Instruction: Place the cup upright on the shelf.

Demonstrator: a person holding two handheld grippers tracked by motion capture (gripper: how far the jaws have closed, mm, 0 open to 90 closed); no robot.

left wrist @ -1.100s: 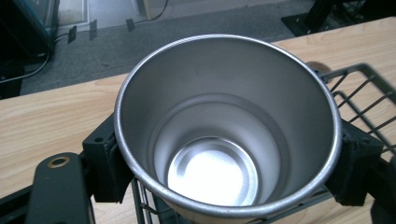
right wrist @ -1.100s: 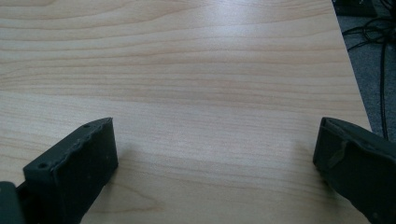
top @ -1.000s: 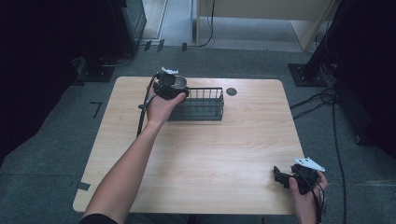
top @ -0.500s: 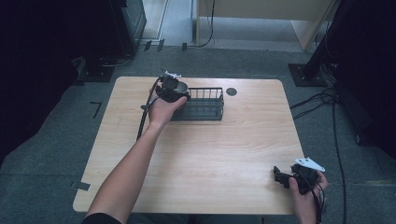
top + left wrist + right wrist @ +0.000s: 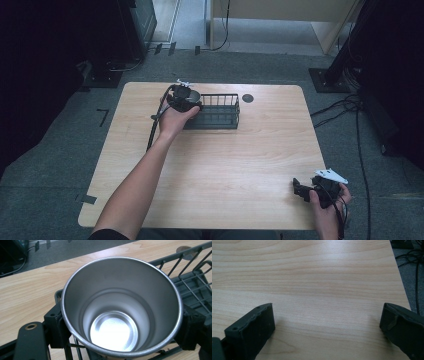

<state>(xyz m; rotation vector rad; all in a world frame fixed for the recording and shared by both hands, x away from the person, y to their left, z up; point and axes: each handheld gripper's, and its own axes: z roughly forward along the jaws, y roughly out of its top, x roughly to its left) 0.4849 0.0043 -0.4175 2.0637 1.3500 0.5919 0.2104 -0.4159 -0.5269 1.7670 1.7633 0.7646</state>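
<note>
Nearest the person, at the 5 o'clock corner of the wooden table [image 5: 225, 165], the right hand [image 5: 325, 210] holds the right gripper [image 5: 300, 190] low over the tabletop. In the right gripper view its two black jaws stand wide apart, released, with bare wood grain between them.

From the 7 o'clock edge, the left forearm [image 5: 135, 185] extends across the table toward 11 o'clock. The left hand [image 5: 172, 117] carries the left gripper [image 5: 186, 100] at the left end of a black wire basket [image 5: 220, 112]. The gripper cable [image 5: 152, 132] trails back along the forearm.

In the left gripper view the jaws are clenched on a stainless steel cup [image 5: 120, 307], one pad against each side of its wall just below the rim. The cup is upright, mouth toward the camera, and its interior is empty. It sits above the left end of the basket; whether its base touches the basket floor cannot be determined.

Beyond the basket, at 12 o'clock, a dark round disc [image 5: 248, 98] is set in the tabletop near the far edge.
</note>
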